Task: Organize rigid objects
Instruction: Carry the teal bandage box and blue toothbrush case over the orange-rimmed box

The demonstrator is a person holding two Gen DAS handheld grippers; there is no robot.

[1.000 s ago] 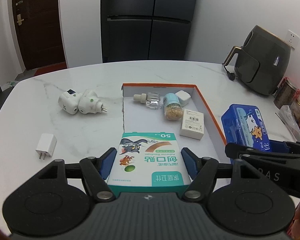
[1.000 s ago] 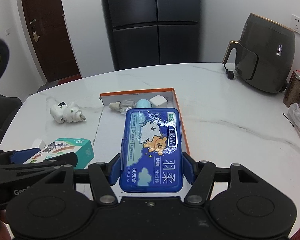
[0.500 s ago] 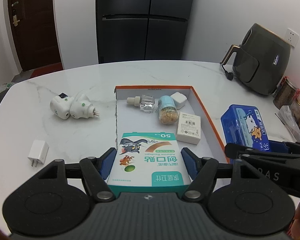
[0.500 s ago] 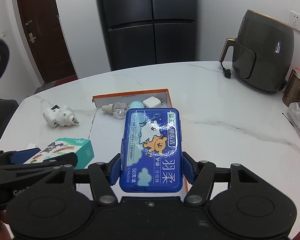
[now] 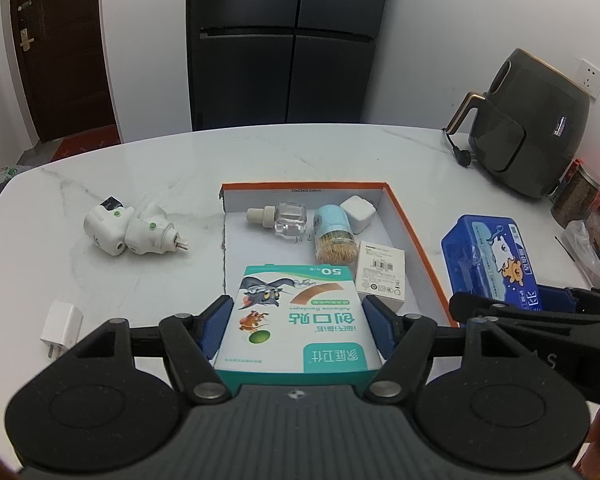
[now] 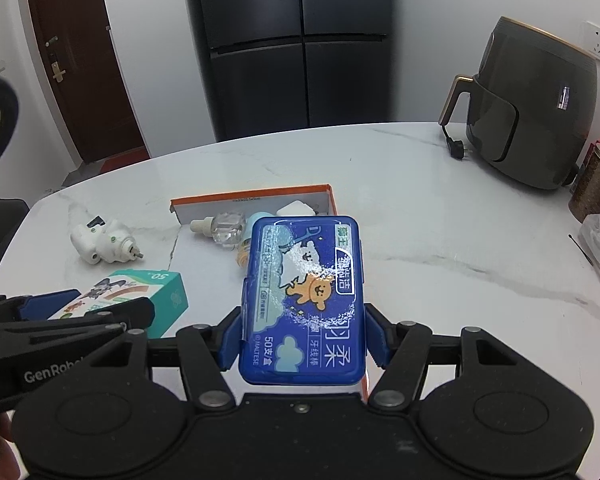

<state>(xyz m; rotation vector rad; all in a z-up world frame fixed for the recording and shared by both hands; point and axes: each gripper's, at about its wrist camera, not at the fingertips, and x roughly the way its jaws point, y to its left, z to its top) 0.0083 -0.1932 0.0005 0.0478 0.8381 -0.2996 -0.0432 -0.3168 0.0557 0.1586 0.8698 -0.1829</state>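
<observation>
The tabletop point(image 5: 300, 160) has slid down and away in both views over the last second: I have been lifting and pulling both grippers back, so the tray point(image 5: 416, 236) now sits further ahead of me than before. Nothing on the tabletop itself has shifted.

The tray is a shallow white one with an orange rim, open at its near side. Inside it lie a clear bottle point(image 5: 286, 220), a toothpick jar point(image 5: 336, 236) on its side, a white cube point(image 5: 358, 209) at the back and a small white box point(image 5: 382, 276).

My right gripper point(image 6: 304, 336) has its jaws pinching the blue case point(image 6: 306, 300) by its long sides, held above the tray's right edge. My left gripper point(image 5: 298, 330) has its jaws pinching the plaster box point(image 5: 296, 316), held over the tray's near left corner. Both grips look square, and neither item has tilted since a second ago.

Outside the tray, 2 white plugs point(image 5: 134, 230) lie touching each other on the left, and a charger point(image 5: 62, 322) sits nearer me.

My reading: both pickups are done and I am now carrying, so 2 placements come next, with free floor in the tray's near half. 3 loose items remain for later.
</observation>
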